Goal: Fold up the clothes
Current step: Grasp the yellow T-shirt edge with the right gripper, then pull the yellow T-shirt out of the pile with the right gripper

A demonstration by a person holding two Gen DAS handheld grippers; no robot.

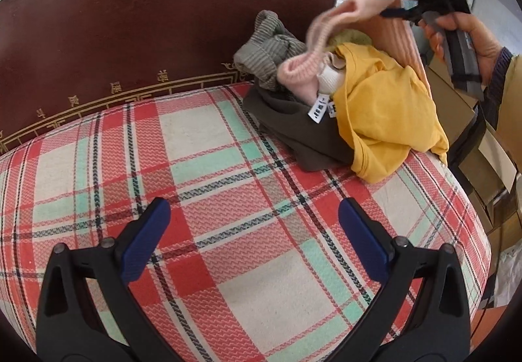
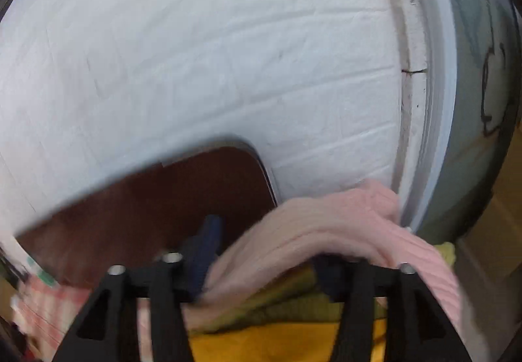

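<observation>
Clothes sit in a messy heap point(image 1: 352, 107) at the far right corner of the bed point(image 1: 228, 199) — a yellow top point(image 1: 388, 114), a dark one and a grey ribbed one, none of them flat. Your right gripper point(image 1: 396, 8) is pinched on the pink sweater point(image 1: 323, 36) and holds it up above the heap, likely so it comes free of the others. Your left gripper point(image 1: 254, 225) hangs wide apart and holds nothing over the bare checked cover — a good spot to lay the sweater flat.
</observation>
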